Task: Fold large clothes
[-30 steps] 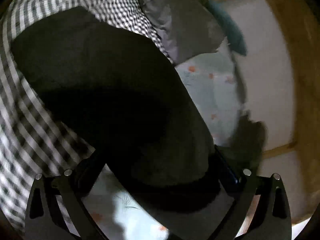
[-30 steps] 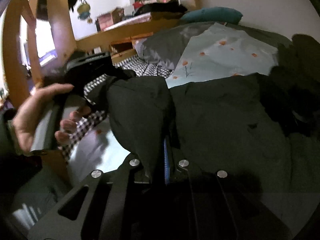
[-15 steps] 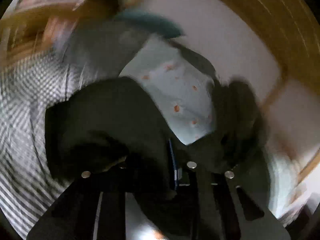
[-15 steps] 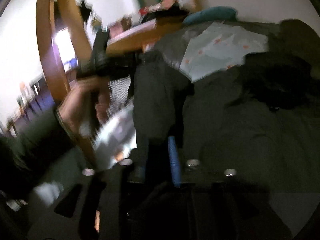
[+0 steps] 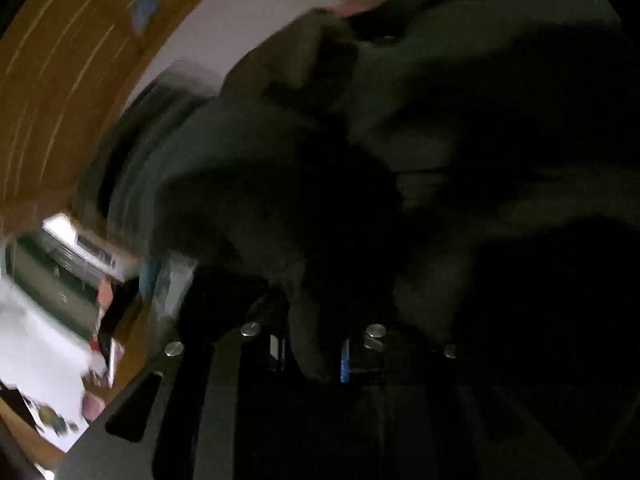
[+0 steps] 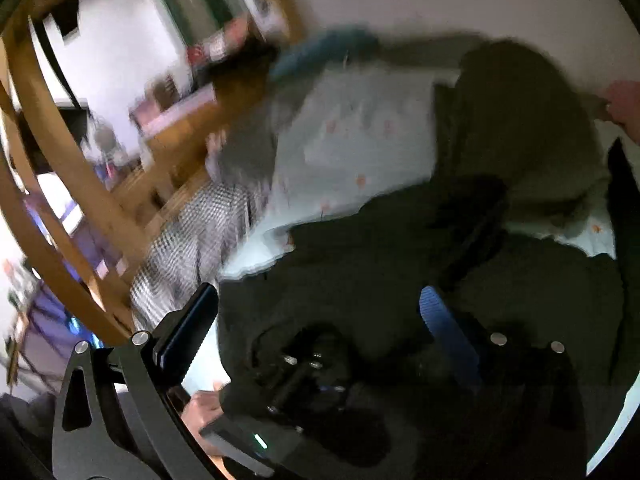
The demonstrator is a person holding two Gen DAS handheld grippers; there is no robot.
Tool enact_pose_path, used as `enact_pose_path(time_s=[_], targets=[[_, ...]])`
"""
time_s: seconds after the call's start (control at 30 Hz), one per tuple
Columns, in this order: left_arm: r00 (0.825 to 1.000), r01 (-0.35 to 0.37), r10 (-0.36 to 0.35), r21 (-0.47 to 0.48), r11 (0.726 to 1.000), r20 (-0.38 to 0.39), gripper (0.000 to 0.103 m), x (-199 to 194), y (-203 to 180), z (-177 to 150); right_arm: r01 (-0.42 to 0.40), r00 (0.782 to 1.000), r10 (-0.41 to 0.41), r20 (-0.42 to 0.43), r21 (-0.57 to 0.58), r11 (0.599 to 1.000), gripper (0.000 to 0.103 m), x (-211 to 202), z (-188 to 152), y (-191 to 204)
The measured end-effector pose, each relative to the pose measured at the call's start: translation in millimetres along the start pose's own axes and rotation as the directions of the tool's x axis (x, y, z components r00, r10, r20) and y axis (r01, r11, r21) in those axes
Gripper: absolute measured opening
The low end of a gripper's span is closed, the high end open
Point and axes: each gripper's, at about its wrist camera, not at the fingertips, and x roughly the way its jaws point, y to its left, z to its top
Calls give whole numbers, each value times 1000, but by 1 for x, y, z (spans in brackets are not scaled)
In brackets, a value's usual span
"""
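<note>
Clamping down, the left gripper (image 5: 312, 354) has a thick fold of the dark garment (image 5: 460, 120) pinched between its closed jaws at the lower middle of the left wrist view, cloth bulging up over both fingers. Over on the right wrist view, the right gripper (image 6: 320, 320) stands wide, its jaws having just been opening, nothing pressed between them, only the dark garment (image 6: 400, 264) lying beneath across the centre and right of the frame.

Risk from here, I'd judge: with only one pinch holding, the heavy cloth could drag and bunch, spoiling the fold line, or slide out of the left jaws if swung fast (the frames are badly smeared already).

Material looks soft, matte, dark green-grey, thick enough to heap in rounded lumps. It lies on a pale floral sheet (image 6: 360, 152), with a checked blanket (image 6: 200, 236) at centre left and a curved wooden bed frame (image 6: 60, 152) at far left.
</note>
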Motion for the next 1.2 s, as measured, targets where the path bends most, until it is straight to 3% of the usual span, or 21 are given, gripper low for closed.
enact_pose_path(time_s=[0.07, 0.13, 0.2, 0.27, 0.4, 0.43, 0.5, 0.6, 0.67, 0.73, 0.77, 0.83, 0.9, 0.93, 0.97, 1.0, 1.03, 1.07, 1.13, 1.17, 1.2], targets=[[1000, 0, 0, 10, 1000, 5, 14, -2, -7, 4, 142, 981, -136, -135, 35, 989, 100, 42, 2, -4], [1000, 12, -12, -3, 1000, 2, 14, -4, -5, 4, 188, 968, -163, -191, 120, 975, 98, 67, 1, -27], [1000, 24, -25, -21, 999, -5, 14, -6, -5, 5, 247, 956, -187, -225, 280, 928, 83, 66, -6, -61], [1000, 21, -21, -23, 1000, -3, 14, -5, -5, 3, 171, 980, -116, -161, 393, 904, 83, 44, -23, -76], [1000, 22, -22, -27, 999, -3, 14, -7, -6, -11, 156, 988, -131, -85, 533, 832, 90, 10, -61, -115], [1000, 18, -18, -25, 1000, -3, 14, -8, -7, -10, 121, 992, -88, -86, 539, 833, 90, 14, -63, -119], [1000, 10, -11, -21, 1000, -2, 14, -4, -6, -15, -56, 996, 85, -32, 524, 850, 90, 37, -58, -115], [1000, 2, -2, -28, 1000, 0, 14, -2, -2, -22, -14, 996, 49, -76, 402, 916, 88, 81, -34, -101], [1000, -10, 9, -40, 999, -12, 16, -1, 1, -25, -73, 993, 107, -57, 419, 905, 50, 102, -27, -98], [999, -26, 24, -85, 996, -31, 24, -2, 9, -29, -142, 989, 148, 9, 365, 920, 22, 93, -21, -88], [998, -49, 45, -125, 991, -31, 29, -8, 15, -31, -239, 971, 219, 99, 314, 919, 17, 77, -20, -80], [994, -103, 108, -191, 976, 19, 57, -25, 28, -31, -399, 898, 334, 286, 209, 893, 13, 36, -26, -67], [990, -92, 117, -283, 955, 75, 74, -43, 45, -28, -515, 789, 438, 430, 75, 854, 13, -5, -38, -64], [988, -77, 118, -344, 936, 99, 78, -53, 57, -25, -549, 738, 471, 483, 25, 835, 13, -25, -46, -70], [991, -18, 78, -462, 887, 111, 83, -66, 79, -23, -554, 723, 463, 514, 31, 832, 13, -37, -53, -82], [993, 35, 33, -541, 840, 114, 87, -71, 94, -24, -539, 737, 424, 526, 79, 839, 13, -42, -59, -96], [992, 102, -30, -639, 762, 122, 88, -76, 114, -27, -521, 758, 390, 523, 125, 844, 13, -41, -63, -109], [980, 200, -134, -762, 615, 149, 89, -79, 142, -34, -491, 795, 346, 498, 192, 850, 13, -35, -69, -123], [954, 268, -245, -849, 454, 171, 93, -72, 166, -41, -385, 879, 253, 404, 290, 876, 13, -23, -87, -142], [941, 278, -294, -881, 382, 170, 94, -63, 177, -46, -322, 910, 199, 362, 318, 892, 13, -18, -98, -146], [930, 275, -333, -894, 353, 154, 94, -54, 182, -48, -313, 919, 193, 345, 337, 888, 13, -17, -106, -154]])
